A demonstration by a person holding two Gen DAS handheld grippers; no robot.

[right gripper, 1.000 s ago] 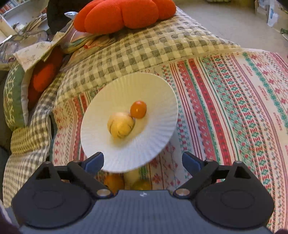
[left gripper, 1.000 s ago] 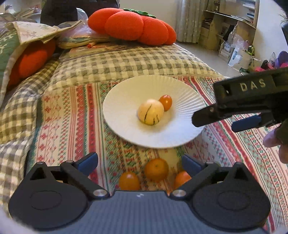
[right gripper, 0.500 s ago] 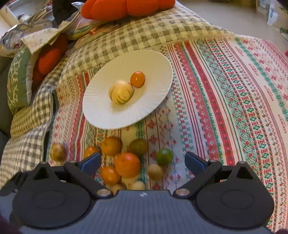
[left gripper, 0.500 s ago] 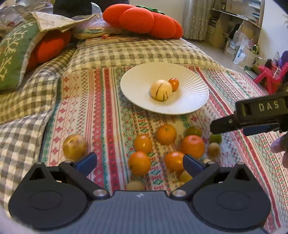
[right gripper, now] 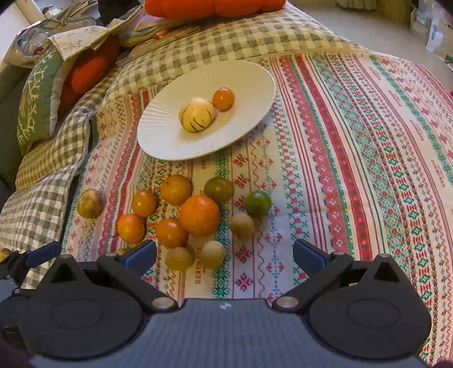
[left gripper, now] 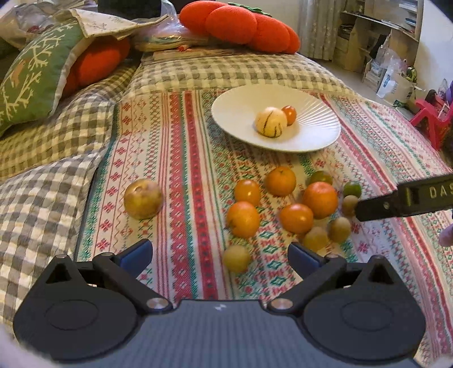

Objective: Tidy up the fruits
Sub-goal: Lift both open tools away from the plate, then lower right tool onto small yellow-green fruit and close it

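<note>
A white plate [left gripper: 240, 113] [right gripper: 249, 82] lies on the patterned cloth and holds a pale striped fruit [left gripper: 269, 122] [right gripper: 197, 114] and a small orange tomato [left gripper: 289, 114] [right gripper: 223, 98]. In front of it lie several loose fruits: oranges [left gripper: 320, 199] [right gripper: 200, 215], green ones [right gripper: 257, 203], small tan ones [left gripper: 236, 258] [right gripper: 241, 225], and a brownish apple-like fruit [left gripper: 143, 198] [right gripper: 90, 203] off to the left. My left gripper [left gripper: 220, 254] is open and empty above the cloth. My right gripper [right gripper: 223, 253] is open and empty, near the tan fruits; its body shows at the right edge of the left wrist view [left gripper: 405, 198].
Checked bedding [left gripper: 56, 158] rises on the left. A green pillow [left gripper: 31, 82] and orange pumpkin cushions [left gripper: 240, 25] sit behind. Shelves and a red chair [left gripper: 430, 119] stand at the far right, off the bed.
Both grippers have pulled back and up from the plate. The loose fruits in front of the plate have come into full view. Both stay open.
</note>
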